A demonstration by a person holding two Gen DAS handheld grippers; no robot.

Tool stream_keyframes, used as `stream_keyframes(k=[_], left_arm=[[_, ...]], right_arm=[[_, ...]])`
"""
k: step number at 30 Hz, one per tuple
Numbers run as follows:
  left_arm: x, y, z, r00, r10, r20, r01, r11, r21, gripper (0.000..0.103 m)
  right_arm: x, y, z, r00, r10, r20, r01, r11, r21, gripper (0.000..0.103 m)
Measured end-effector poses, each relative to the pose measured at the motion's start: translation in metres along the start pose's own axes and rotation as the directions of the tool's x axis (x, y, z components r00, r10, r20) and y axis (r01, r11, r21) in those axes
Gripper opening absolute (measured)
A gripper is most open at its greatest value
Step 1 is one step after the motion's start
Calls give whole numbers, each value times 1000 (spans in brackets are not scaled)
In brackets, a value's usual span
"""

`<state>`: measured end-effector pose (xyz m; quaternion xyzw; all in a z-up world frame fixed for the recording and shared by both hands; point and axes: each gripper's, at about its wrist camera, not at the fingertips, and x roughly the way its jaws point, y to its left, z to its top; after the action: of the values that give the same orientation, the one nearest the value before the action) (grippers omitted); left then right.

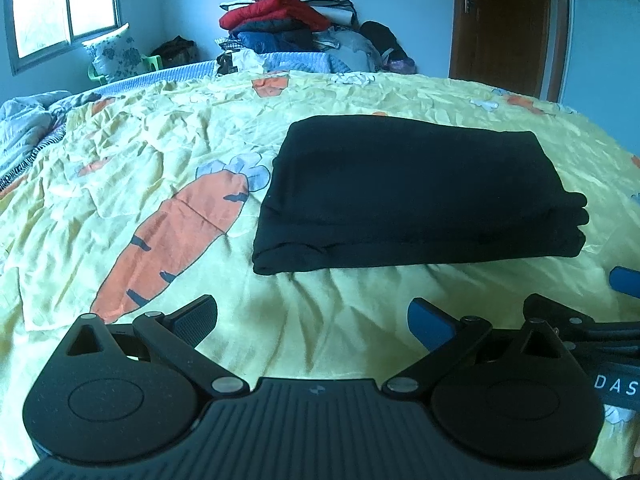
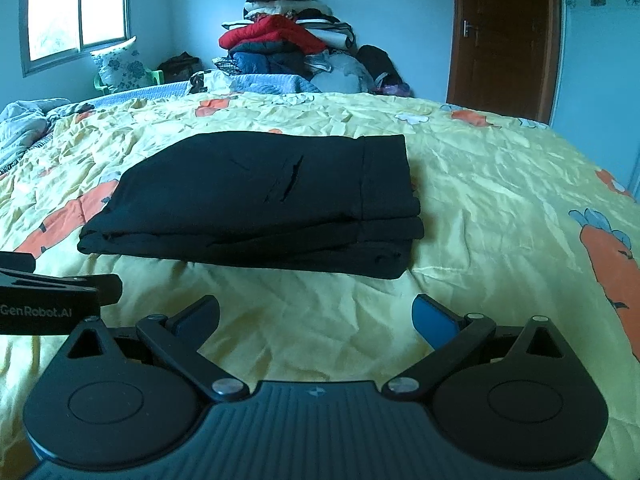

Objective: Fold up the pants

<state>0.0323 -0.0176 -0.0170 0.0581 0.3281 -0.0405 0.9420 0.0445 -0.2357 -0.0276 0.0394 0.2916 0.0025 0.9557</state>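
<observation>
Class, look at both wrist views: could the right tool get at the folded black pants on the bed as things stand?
Probably yes. The right tool is open and points at the folded black pants, with only bare yellow bedsheet between them. The left tool sits alongside, not in the path.

Bed (image 1: pixel 360 300), yellow carrot-print cover; folded black pants (image 1: pixel 412 196) lying flat on it.
</observation>
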Motion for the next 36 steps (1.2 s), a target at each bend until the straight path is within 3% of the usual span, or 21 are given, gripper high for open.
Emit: stream_keyframes(k=[36], left_arm=[[9, 22, -9, 999, 46, -27, -48, 997, -53, 103]], right_arm=[[-8, 7, -8, 998, 61, 7, -61, 997, -51, 103]])
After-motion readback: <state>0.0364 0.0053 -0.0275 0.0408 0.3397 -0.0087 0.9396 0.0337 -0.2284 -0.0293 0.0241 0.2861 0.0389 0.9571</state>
